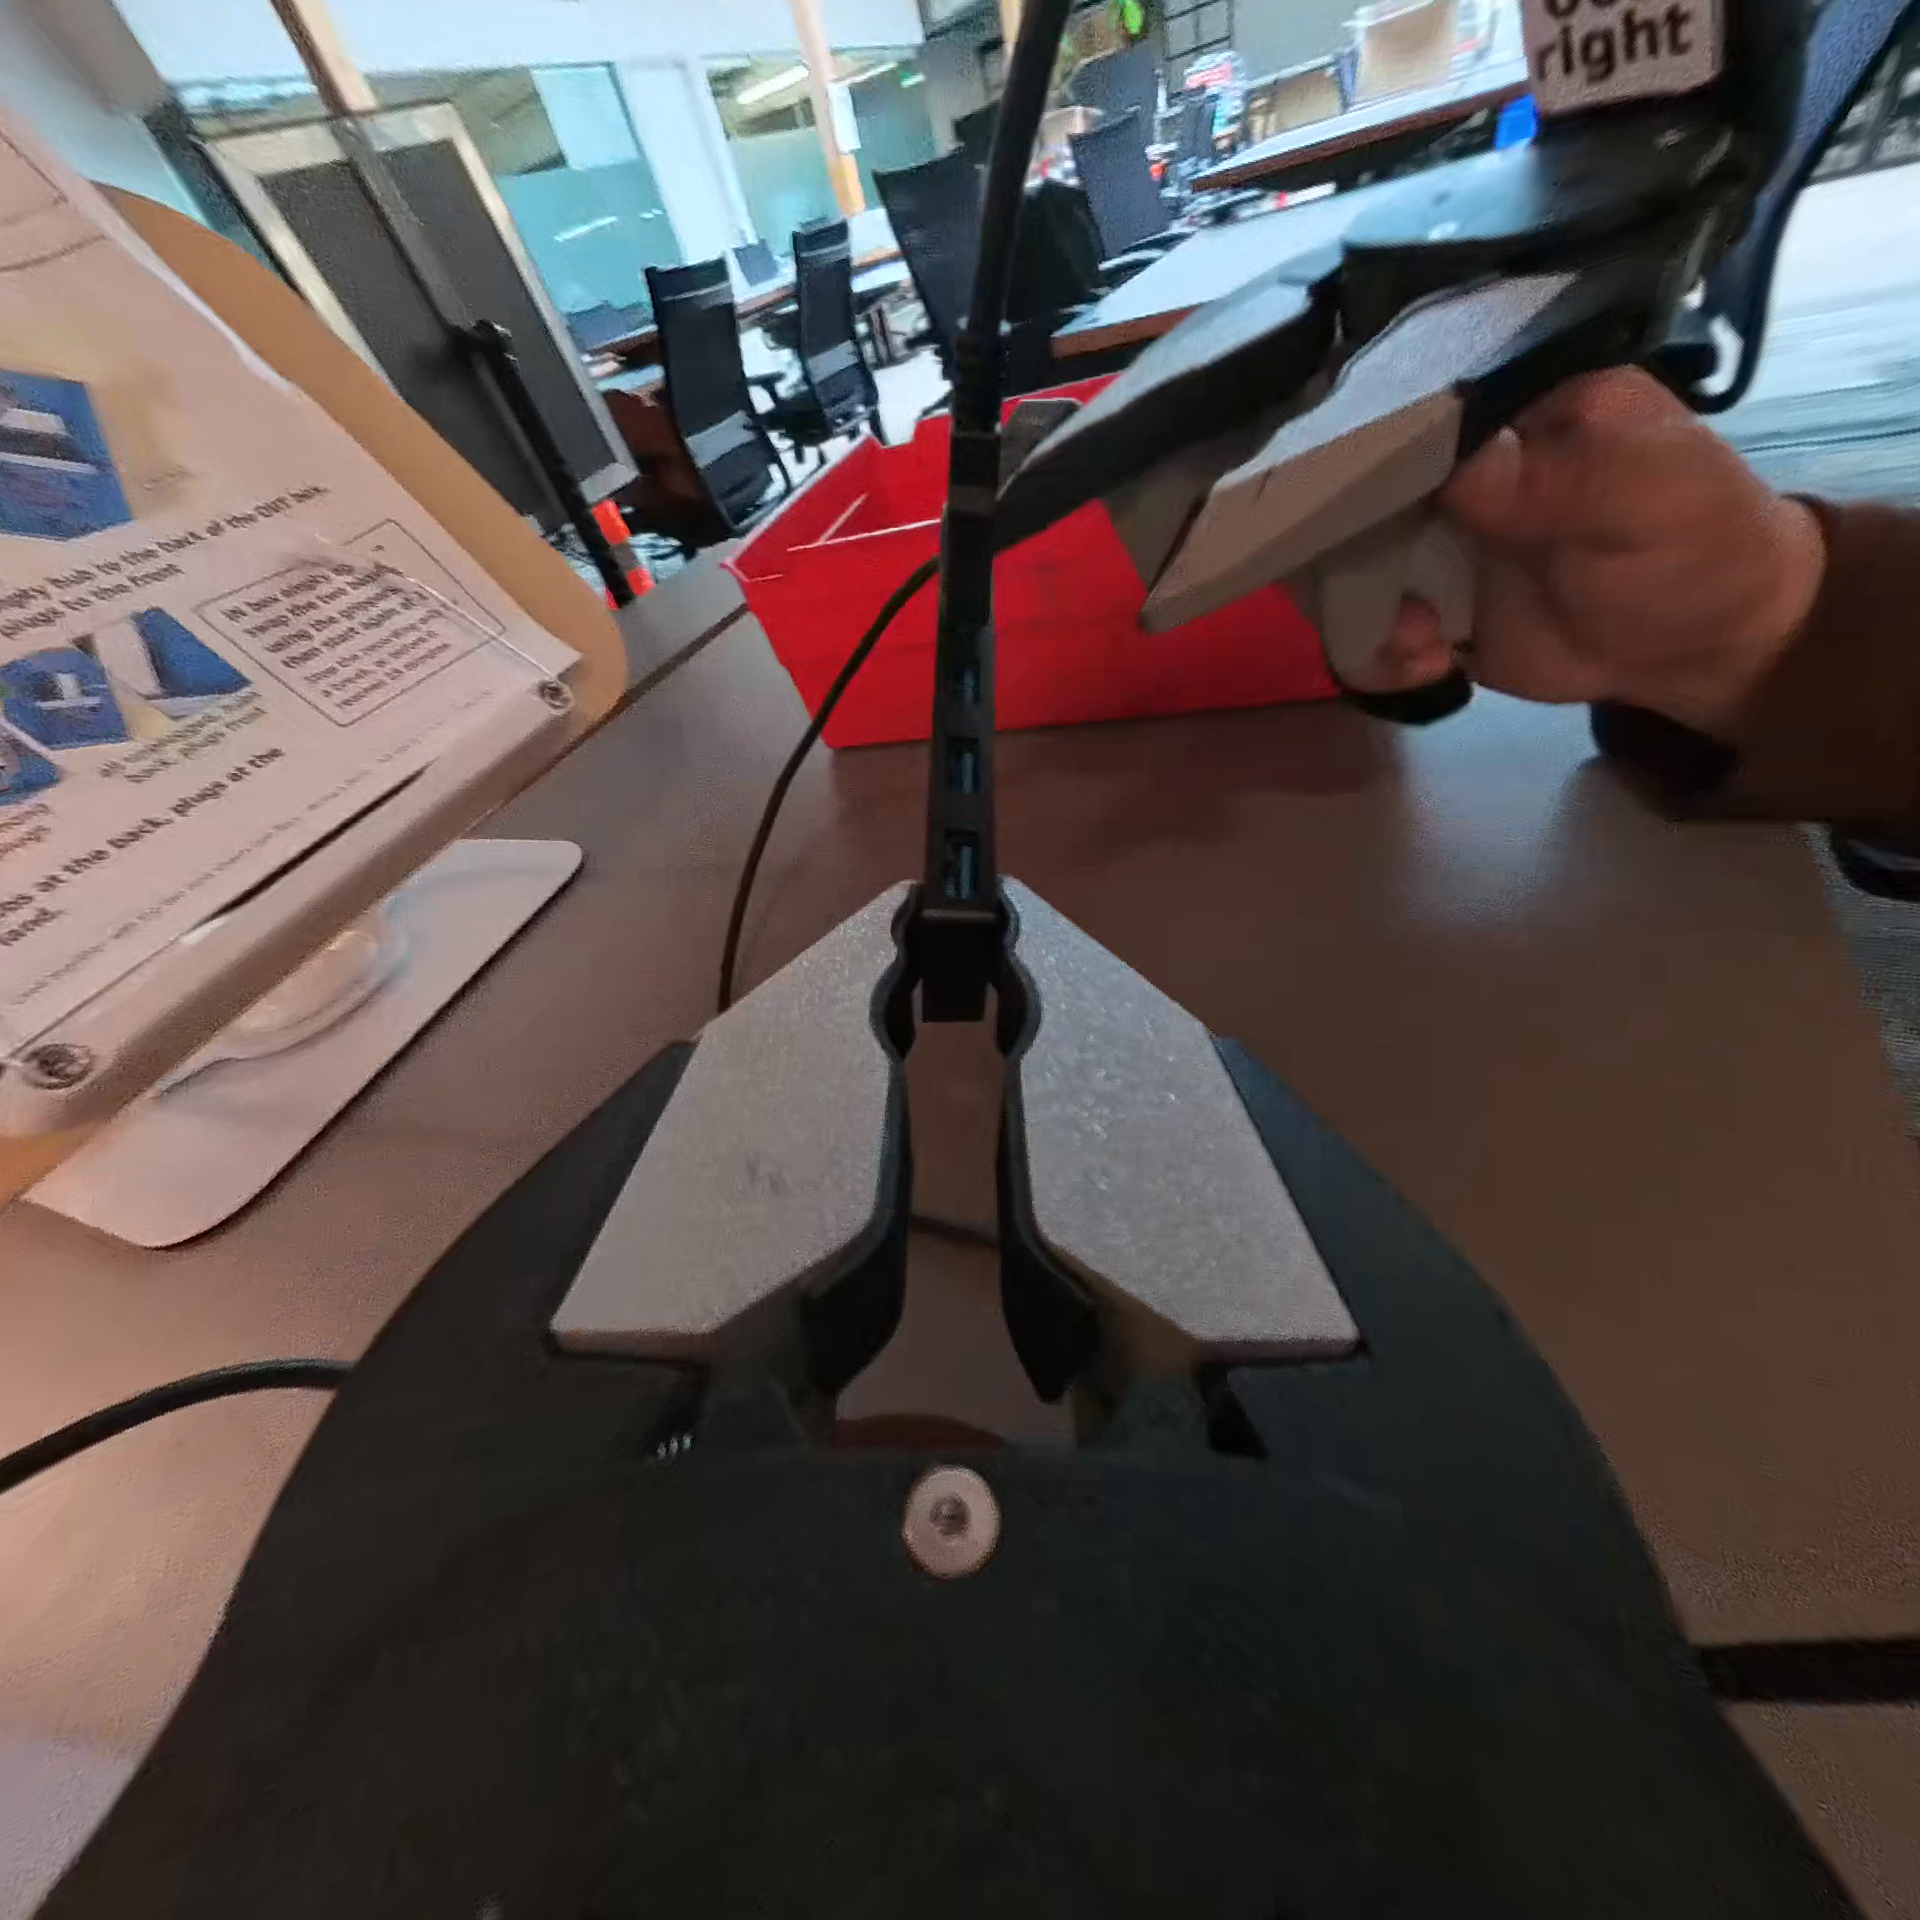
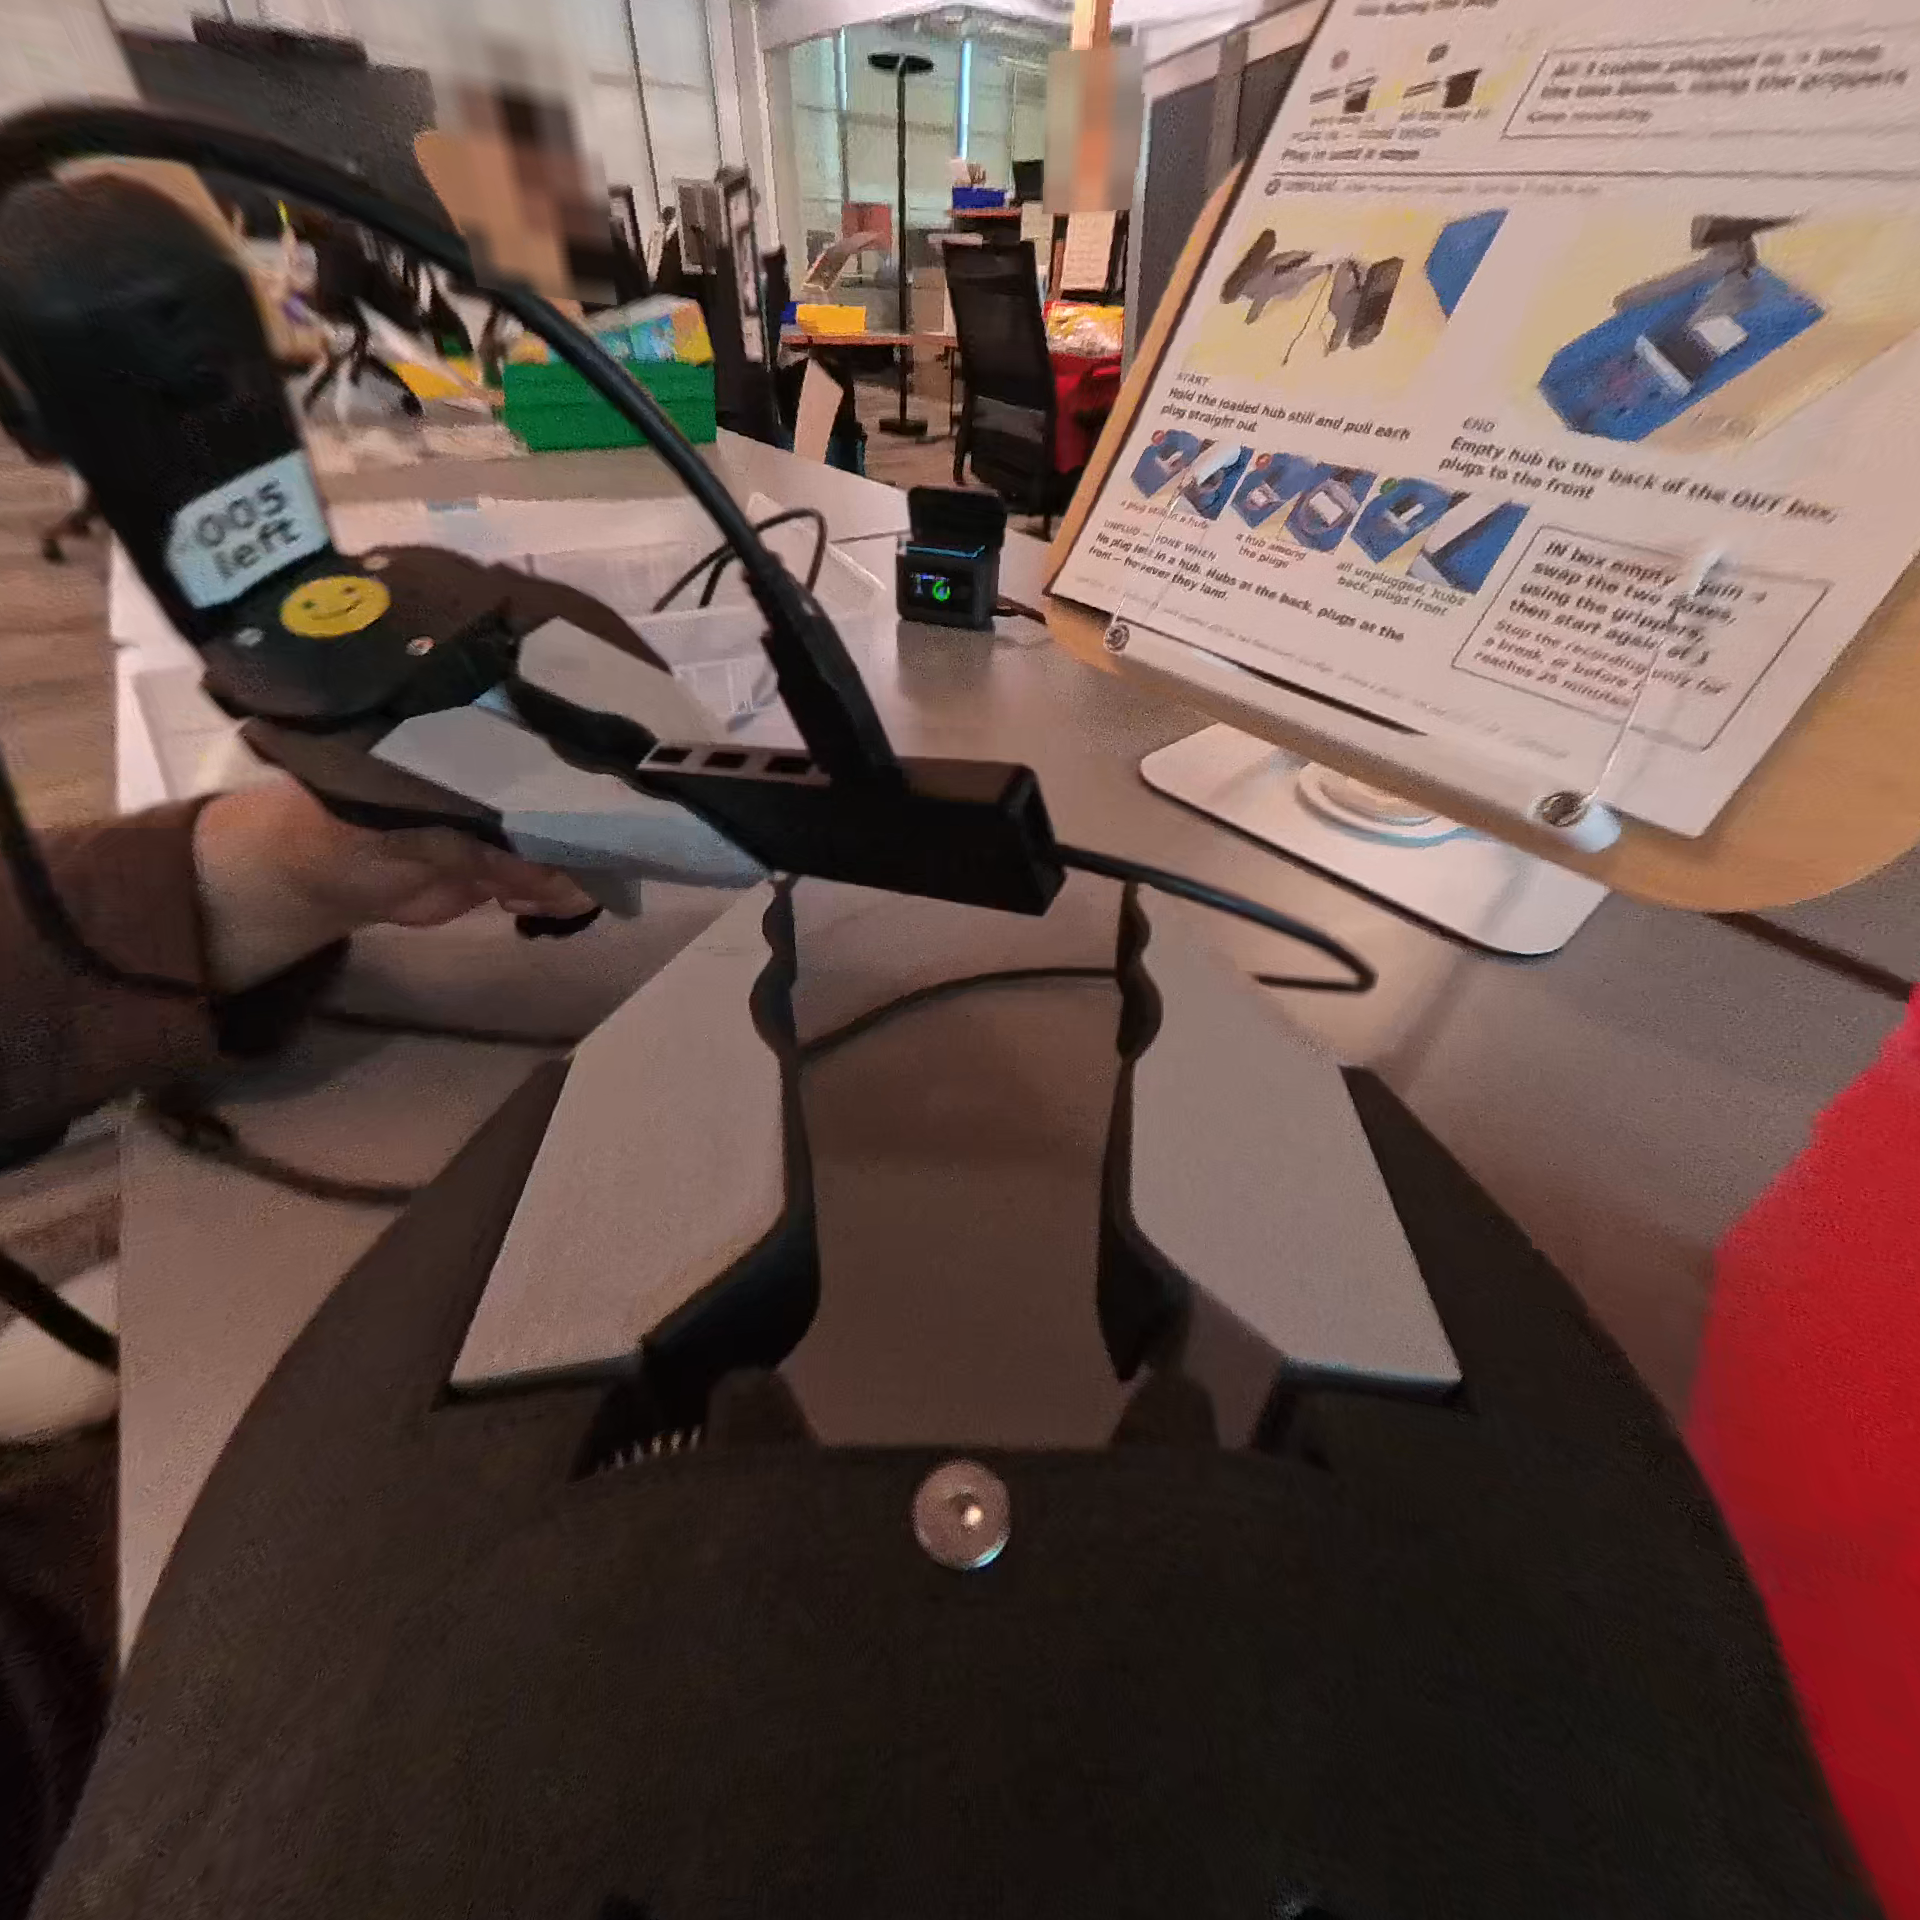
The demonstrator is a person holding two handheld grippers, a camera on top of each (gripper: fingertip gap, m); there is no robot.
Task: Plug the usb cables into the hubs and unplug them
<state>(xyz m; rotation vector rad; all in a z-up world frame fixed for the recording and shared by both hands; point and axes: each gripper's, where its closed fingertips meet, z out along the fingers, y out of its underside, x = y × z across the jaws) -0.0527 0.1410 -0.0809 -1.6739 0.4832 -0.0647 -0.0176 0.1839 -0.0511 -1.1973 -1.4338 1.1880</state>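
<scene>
My left gripper (image 1: pixel 954 961) is shut on one end of a black USB hub (image 1: pixel 961 769) and holds it above the table, pointing away. In the right wrist view the left gripper (image 2: pixel 623 769) holds the hub (image 2: pixel 914 831) level. A black USB plug (image 2: pixel 821 686) with a thick cable sits in the port farthest from the left gripper; three ports beside it are empty. My right gripper (image 2: pixel 956 914) is open, its fingertips just below the hub. In the left wrist view the right gripper (image 1: pixel 1081 556) reaches in from the right beside the plug (image 1: pixel 971 468), not gripping it.
A red bin (image 1: pixel 1039 634) stands behind the hub and shows at the right edge of the right wrist view (image 2: pixel 1829 1351). An instruction sheet on a stand (image 2: pixel 1455 468) is close by. The hub's thin cable (image 2: pixel 1247 914) trails onto the table. A small black device (image 2: pixel 951 571) and a clear box (image 2: pixel 707 644) sit farther back. The left gripper's tips are roughly 7 cm from the right gripper's.
</scene>
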